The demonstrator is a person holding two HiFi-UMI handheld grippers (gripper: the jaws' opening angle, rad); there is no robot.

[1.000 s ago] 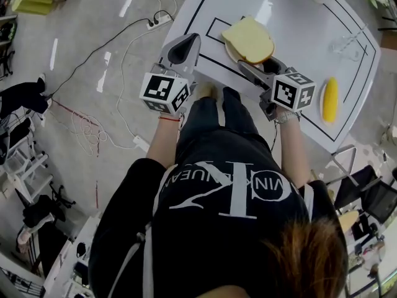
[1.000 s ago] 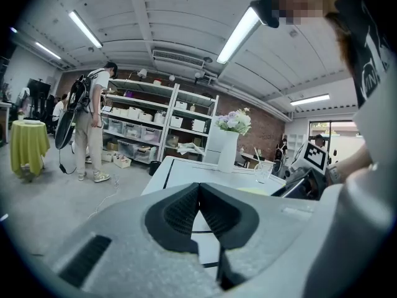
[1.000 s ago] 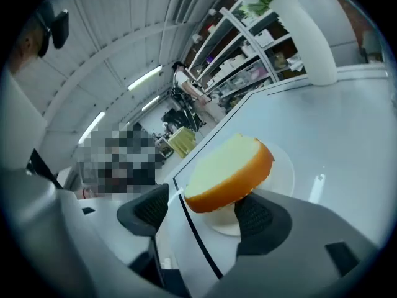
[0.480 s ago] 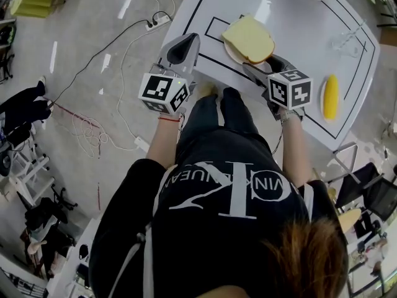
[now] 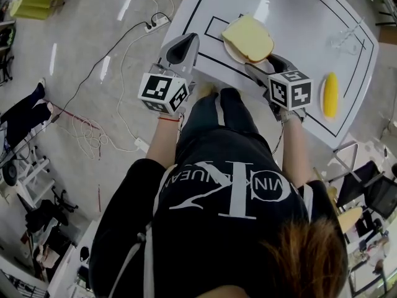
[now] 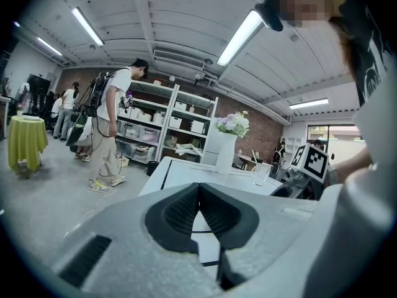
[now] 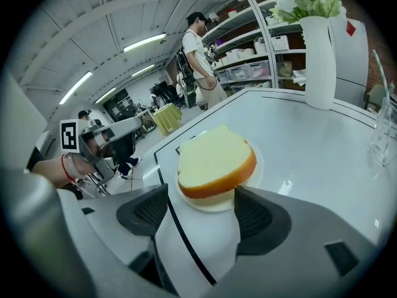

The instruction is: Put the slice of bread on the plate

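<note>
1. The slice of bread (image 5: 248,38) already lies flat on the plate (image 5: 231,53), so the placing step looks finished. It overhangs the plate on the far side, and only a thin white rim shows on the near side.
2. The right gripper (image 7: 200,211) is released. Its jaws stand wide apart just short of the plate's near rim with nothing between them, only bare table (image 5: 298,23).
3. The left gripper (image 6: 199,194) is clenched on nothing. It is held well to the left of the plate, off the table's edge.
4. The next move, as I judge it, is only to draw the right gripper straight back from the plate without clipping the rim or nudging the bread.
5. Hard to tell:
   - The bread covers most of the plate, so how well centred it sits is unclear.
   - In the head view the marker cube hides part of the right gripper's jaws.
   - The left gripper's own body blocks the plate in its view.
   - The yellow thing (image 5: 330,98) right of the plate is too small to name.
</note>
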